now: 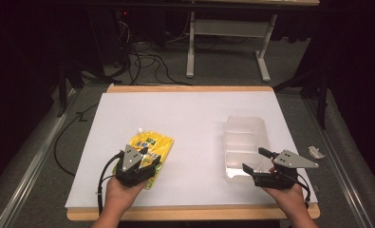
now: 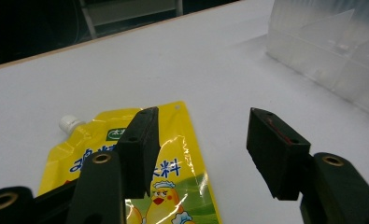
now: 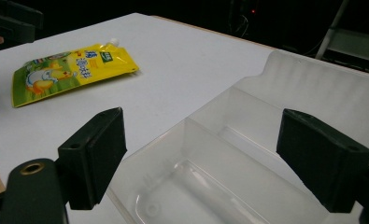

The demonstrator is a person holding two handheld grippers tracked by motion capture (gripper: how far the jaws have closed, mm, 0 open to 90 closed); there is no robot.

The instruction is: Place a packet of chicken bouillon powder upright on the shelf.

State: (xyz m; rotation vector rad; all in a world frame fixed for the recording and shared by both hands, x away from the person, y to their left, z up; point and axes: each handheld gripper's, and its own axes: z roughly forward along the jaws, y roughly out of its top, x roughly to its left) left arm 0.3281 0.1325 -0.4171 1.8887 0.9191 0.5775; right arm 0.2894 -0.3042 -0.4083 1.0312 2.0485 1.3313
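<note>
A yellow spouted pouch (image 1: 151, 148) with a cartoon chick lies flat on the white table, left of centre. My left gripper (image 1: 146, 161) hovers over its near end, open; in the left gripper view the pouch (image 2: 173, 154) lies under the left jaw and the gripper (image 2: 203, 142) holds nothing. A clear plastic bin (image 1: 244, 146) with dividers stands at the right. My right gripper (image 1: 257, 160) is open at the bin's near end. In the right gripper view the bin (image 3: 275, 154) sits between the spread jaws of that gripper (image 3: 217, 151), and the pouch (image 3: 70, 70) lies far left.
The white table top (image 1: 190, 118) has a wooden edge at front and back. A small crumpled scrap (image 1: 315, 152) lies off the table's right side. Cables and a table frame (image 1: 228, 33) stand on the floor beyond.
</note>
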